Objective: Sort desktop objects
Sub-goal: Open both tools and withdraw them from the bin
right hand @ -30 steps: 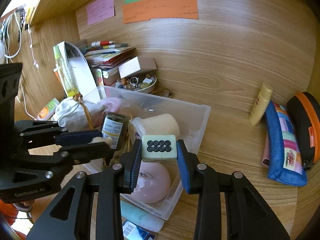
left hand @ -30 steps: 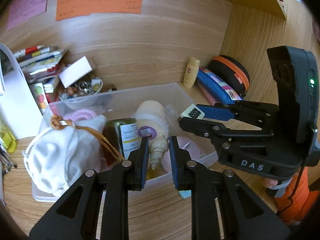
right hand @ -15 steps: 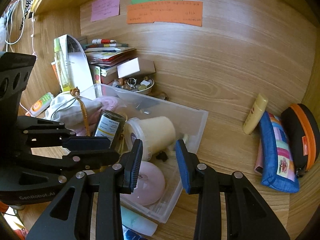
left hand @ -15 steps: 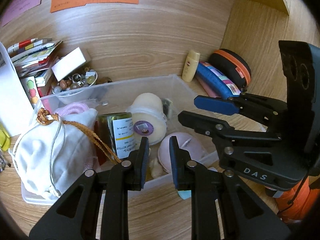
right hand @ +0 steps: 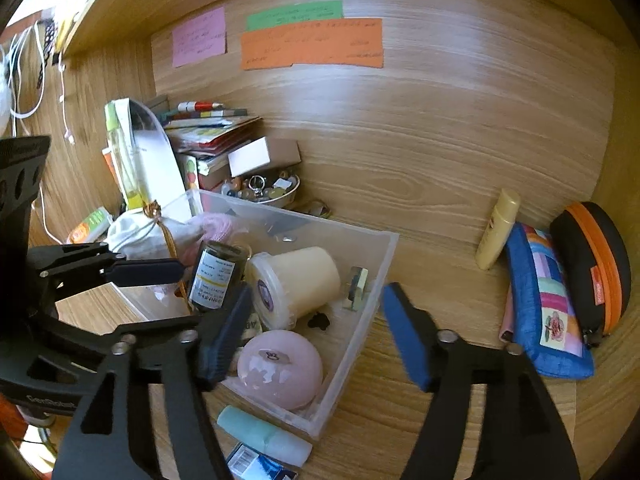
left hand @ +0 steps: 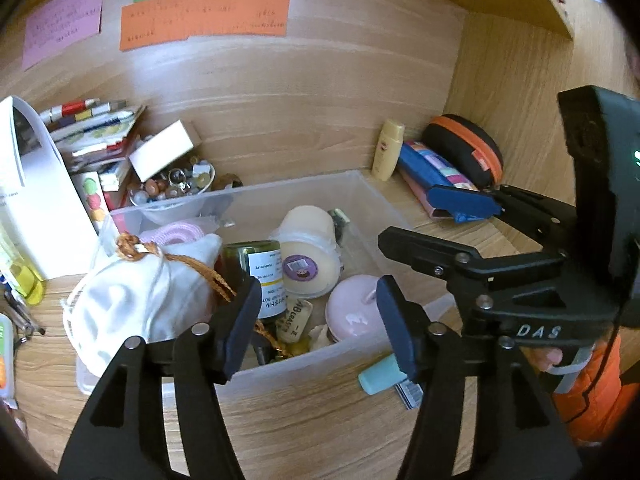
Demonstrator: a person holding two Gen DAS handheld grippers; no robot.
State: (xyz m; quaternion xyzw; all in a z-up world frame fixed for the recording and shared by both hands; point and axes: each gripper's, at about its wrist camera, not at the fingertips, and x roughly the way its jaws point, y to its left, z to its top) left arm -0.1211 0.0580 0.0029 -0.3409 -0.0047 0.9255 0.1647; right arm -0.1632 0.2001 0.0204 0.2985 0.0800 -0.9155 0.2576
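Grippers first: your left gripper (left hand: 316, 320) stands with jaws apart and nothing between them, having just opened over the near wall of the clear bin (left hand: 280, 364); your right gripper (right hand: 316, 332) likewise has just opened, jaws wide and empty, over the bin's near corner. Both hands appear to have finished a drop, so the step in hand is, by my judgement, to back out and choose the next loose item. Lift clear of the bin wall before you swing sideways, or a finger may catch the rim and drag the bin. Inside it lie a white drawstring bag (left hand: 132, 304), a dark jar (left hand: 260, 276), a cream tub (left hand: 308, 248) on its side and a pink round piece (left hand: 356, 312). Just outside the near wall rests a pale green tube (right hand: 264, 434), the closest unsorted thing; approach it along its length, jaws across it. Further right, near the back wall, a yellow bottle (right hand: 498, 228), a blue pouch (right hand: 548, 300) and a black case (right hand: 592, 264) remain out. The desk (left hand: 300, 432) is wood-grain, boxed in by matching panels, with paper notes (right hand: 312, 44) stuck on the back.
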